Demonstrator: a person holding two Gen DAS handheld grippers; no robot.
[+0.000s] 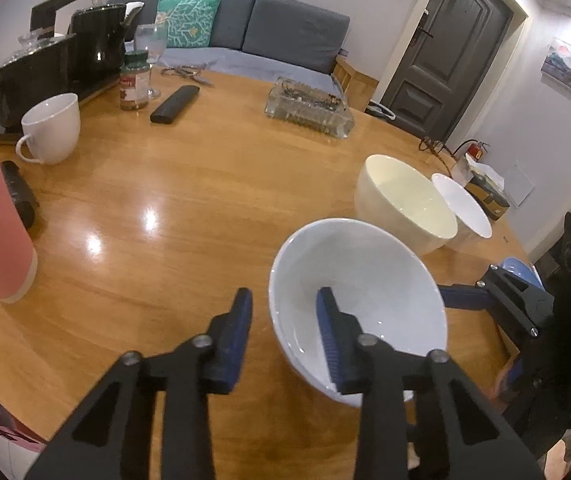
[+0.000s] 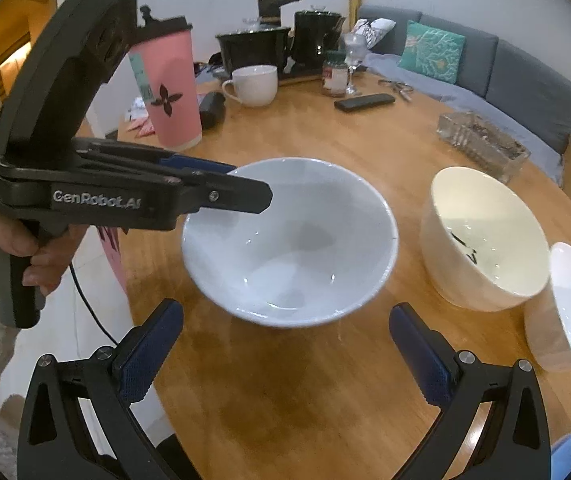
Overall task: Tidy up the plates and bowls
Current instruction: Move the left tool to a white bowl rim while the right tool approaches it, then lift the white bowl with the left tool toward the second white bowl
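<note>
Straddling the near rim of the white bowl [image 1: 357, 304], left gripper [image 1: 285, 312] fingers stand apart, one inside, one outside; glossy round ceramic on the wooden table [image 1: 173, 208]. Right wrist view: right gripper [image 2: 285, 344] fingers wide apart, empty, white bowl just ahead; cream bowl [image 2: 485, 240] beside.

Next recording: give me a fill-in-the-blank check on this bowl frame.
One finger of the left hand-held gripper is inside the white bowl, the other ___ it. The right hand-held gripper holds ___. Bowls on the table number ___. The tumbler is ___.
Missing: outside; nothing; three; pink.
</note>
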